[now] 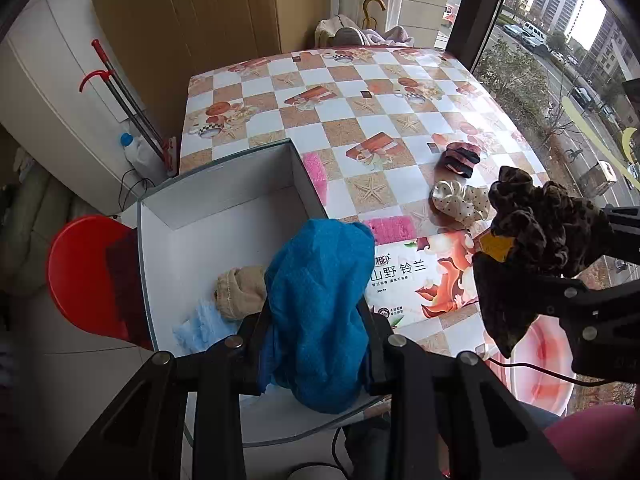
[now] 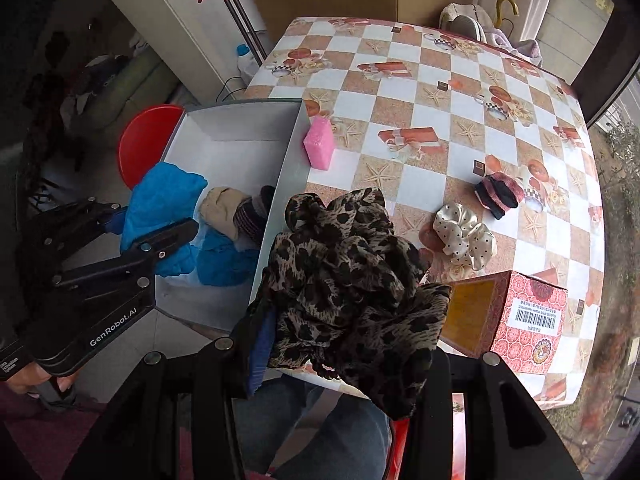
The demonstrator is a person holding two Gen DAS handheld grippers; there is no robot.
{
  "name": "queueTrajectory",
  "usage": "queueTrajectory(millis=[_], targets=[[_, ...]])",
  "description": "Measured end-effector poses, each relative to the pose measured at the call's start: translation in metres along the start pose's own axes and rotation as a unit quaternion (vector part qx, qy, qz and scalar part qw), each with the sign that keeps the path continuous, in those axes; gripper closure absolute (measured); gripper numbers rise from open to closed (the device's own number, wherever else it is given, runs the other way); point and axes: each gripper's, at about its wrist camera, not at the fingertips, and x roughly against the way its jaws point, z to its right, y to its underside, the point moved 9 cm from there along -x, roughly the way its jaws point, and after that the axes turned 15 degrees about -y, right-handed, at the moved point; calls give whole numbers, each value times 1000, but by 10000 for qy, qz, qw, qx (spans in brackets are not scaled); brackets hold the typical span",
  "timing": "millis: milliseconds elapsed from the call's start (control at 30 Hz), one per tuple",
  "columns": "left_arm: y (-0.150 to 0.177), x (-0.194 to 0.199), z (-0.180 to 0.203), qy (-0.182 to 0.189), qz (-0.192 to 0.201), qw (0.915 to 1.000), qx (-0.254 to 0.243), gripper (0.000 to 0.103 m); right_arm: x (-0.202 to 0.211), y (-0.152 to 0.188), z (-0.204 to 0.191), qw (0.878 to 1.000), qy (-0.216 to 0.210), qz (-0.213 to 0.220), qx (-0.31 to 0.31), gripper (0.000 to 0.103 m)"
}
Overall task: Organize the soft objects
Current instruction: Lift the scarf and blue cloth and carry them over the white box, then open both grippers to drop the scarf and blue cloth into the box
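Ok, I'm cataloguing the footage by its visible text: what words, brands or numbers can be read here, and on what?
"GenRobot.AI": white print on the left gripper body.
"山野 铃兰": large print on the flat floral package on the table; the smaller lines and round seal below it are too small to read.
Barcode label on the red patterned box: digits and text too small to read.

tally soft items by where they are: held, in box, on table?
Held: 2 - blue cloth, leopard scrunchie
In box: 3 - beige roll, dark striped roll, pale blue fluffy piece
On table: 3 - pink sponge, polka-dot scrunchie, maroon-black roll
Total: 8
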Motion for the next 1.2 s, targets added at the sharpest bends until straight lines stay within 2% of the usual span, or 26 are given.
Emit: queueTrajectory(millis=[333,567,767,1200], targets=[[19,-14,-25,-96,-237,9987,447,67,-15,-3,-21,9985,22,-349,420,58],[29,-24,-45,-232,-381,9964,719,67,-21,-3,-25,9980,-49,-443,444,58],[42,-33,-56,-312,-587,9939,875,67,-32,-5,-28,9974,-157,-582,398,58],[52,-40,-64,-366,-745,9907,1079,67,-50,-23,-55,9944,-301,-739,697,58]])
